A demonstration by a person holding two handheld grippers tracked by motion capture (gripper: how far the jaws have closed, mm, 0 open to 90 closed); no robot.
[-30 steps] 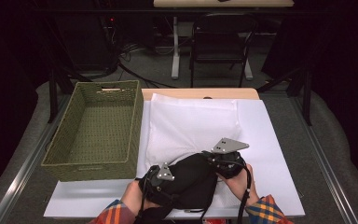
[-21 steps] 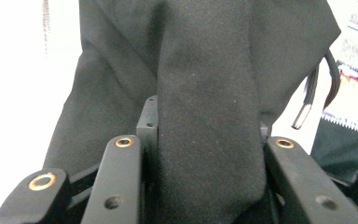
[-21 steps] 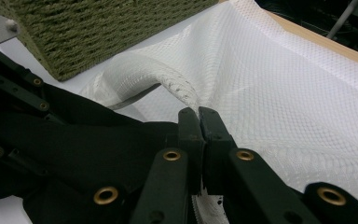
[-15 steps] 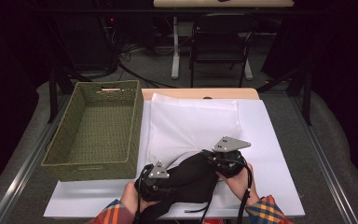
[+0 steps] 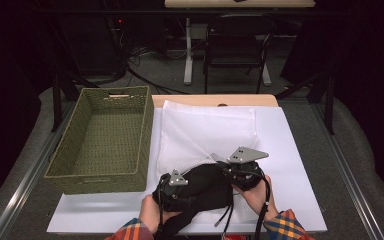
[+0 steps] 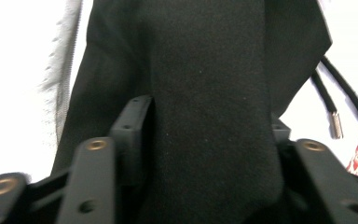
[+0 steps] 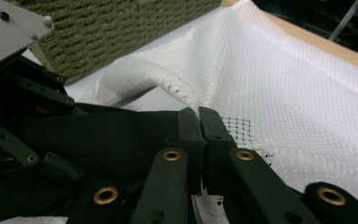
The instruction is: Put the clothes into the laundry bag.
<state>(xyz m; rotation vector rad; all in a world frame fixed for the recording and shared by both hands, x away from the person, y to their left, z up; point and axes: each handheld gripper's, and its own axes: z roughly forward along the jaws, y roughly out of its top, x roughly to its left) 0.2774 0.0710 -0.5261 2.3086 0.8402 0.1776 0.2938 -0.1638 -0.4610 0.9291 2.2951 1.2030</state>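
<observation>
Right gripper (image 7: 200, 122) is pinched tight on the white mesh bag (image 7: 279, 84). Left gripper (image 6: 205, 140), jaws just reopening, seems to clasp the black garment (image 6: 209, 93).

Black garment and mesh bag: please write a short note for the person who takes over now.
Left gripper: jaws have just been opening; the black garment is between them, against both pads.
Right gripper: jaws shut on the edge of the mesh bag, holding it raised.
Garment lies at the bag's near edge.
Done: bag edge gripped.
Left: the garment seems mostly outside, so probably push it in.
</observation>
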